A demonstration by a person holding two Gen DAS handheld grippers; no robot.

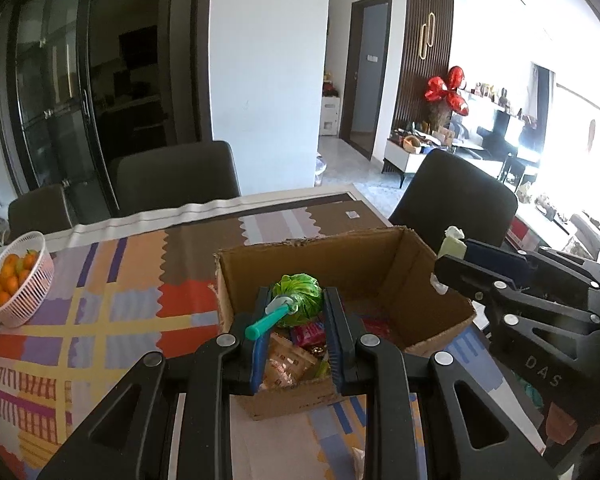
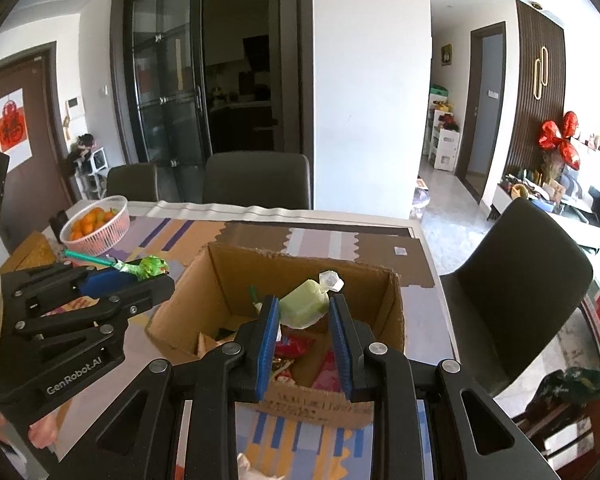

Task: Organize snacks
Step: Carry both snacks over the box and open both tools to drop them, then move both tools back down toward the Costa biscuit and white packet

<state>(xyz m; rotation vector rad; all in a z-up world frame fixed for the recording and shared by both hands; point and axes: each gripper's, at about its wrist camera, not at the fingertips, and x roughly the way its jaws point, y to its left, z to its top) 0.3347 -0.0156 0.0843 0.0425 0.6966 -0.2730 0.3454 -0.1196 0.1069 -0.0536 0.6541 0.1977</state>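
Grippers both loaded, both hanging over the box (image 1: 388, 264) at once. Left gripper (image 1: 296, 312) is clamped on a lollipop (image 1: 298, 294): green crinkly wrapper at the tips, teal stick (image 1: 266, 322) poking back toward the camera across the left pad. From the right wrist view that same gripper (image 2: 140, 276) sits off to the left, beside the box's left wall, lollipop (image 2: 150, 267) riding on top, stick pointing away toward the basket (image 2: 96, 226).

Right gripper (image 2: 304, 304) is closed on a pale green candy (image 2: 304, 303), its clear twisted wrapper end (image 2: 331, 280) sticking up above the pads. The left wrist view catches it from the side, out past the box's right wall, candy (image 1: 454, 245) pinched at the very tips of that gripper (image 1: 460, 258).

Below, the box is open-topped, cardboard, with snacks already inside: red packets (image 2: 294, 346), a pink one (image 2: 328, 372), a tan wrapper (image 1: 286, 364). It stands on a table under a bright patchwork cloth (image 1: 100, 320) of orange, purple and yellow.

Basket of oranges (image 1: 20, 280) at the table's far left, well apart from the box. Dark chairs (image 1: 176, 176) ring the far edge. A fingertip (image 2: 42, 436) shows under the left gripper's body.
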